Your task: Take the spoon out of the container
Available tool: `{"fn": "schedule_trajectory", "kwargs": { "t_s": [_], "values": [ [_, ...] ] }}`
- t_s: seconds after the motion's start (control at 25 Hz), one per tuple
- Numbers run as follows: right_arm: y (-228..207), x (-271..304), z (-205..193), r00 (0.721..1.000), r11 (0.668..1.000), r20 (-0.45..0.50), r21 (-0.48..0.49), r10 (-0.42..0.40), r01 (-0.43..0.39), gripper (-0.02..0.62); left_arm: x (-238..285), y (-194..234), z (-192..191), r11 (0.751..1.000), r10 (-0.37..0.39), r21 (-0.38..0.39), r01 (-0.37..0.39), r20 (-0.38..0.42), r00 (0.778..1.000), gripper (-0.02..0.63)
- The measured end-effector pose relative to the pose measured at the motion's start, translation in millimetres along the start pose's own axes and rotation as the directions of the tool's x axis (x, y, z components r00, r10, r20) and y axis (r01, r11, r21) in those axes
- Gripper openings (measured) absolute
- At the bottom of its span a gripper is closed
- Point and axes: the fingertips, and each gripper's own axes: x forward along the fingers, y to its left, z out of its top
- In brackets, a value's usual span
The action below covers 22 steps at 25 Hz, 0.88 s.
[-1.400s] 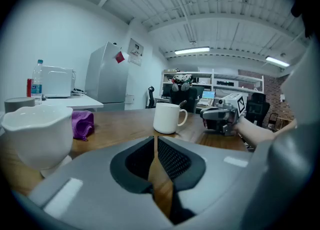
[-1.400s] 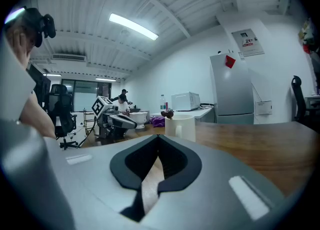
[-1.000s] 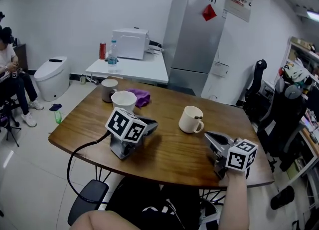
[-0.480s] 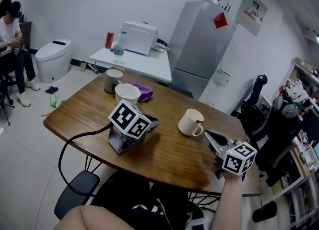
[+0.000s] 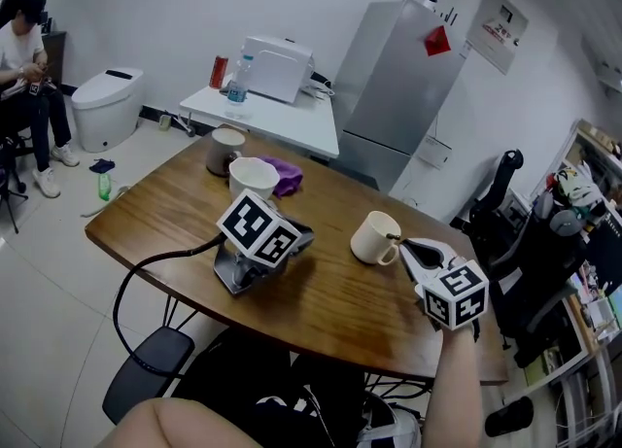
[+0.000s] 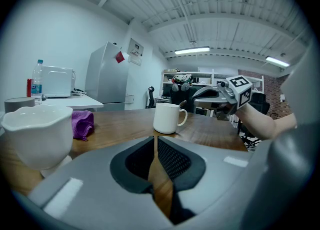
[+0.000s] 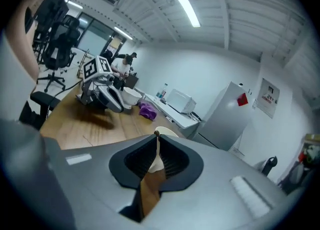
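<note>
A cream mug stands on the wooden table, with a dark spoon handle sticking out over its right rim. My right gripper hovers just right of the mug and points at that handle. In the right gripper view the spoon's tip shows just beyond the fingertips of the right gripper. Its jaws have just been opening to a narrow slit, with nothing between them. My left gripper rests on the table left of the mug, shut and empty. In its own view the mug stands beyond the left gripper.
A white bowl, a purple cloth and a grey cup sit at the table's far left. A black cable hangs off the near edge. Beyond are a white side table, a fridge and office chairs.
My right gripper has risen, rolled and come closer to the mug's spoon handle. The left gripper has stayed in place. The head view has swung a little.
</note>
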Motion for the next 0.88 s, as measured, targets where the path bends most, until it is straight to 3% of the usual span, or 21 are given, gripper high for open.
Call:
{"fn": "schedule_trajectory", "kwargs": {
  "t_s": [0.24, 0.52, 0.88],
  "values": [
    [0, 9, -2, 0.996, 0.986, -0.082, -0.161, -0.045, 0.032, 0.054, 1, -1, 0, 1.000, 0.000, 0.001, 0.000, 0.000, 1.000, 0.021],
    [-1, 20, -7, 0.978, 0.929, -0.175, -0.367, -0.118, 0.046, 0.072, 0, 0, -1, 1.000, 0.001, -0.001, -0.001, -0.001, 1.000, 0.021],
    [-3, 23, -12, 0.967, 0.894, -0.196, -0.444, -0.165, 0.062, 0.051, 0, -1, -1, 1.000, 0.001, -0.001, -0.001, -0.001, 1.000, 0.021]
  ]
}}
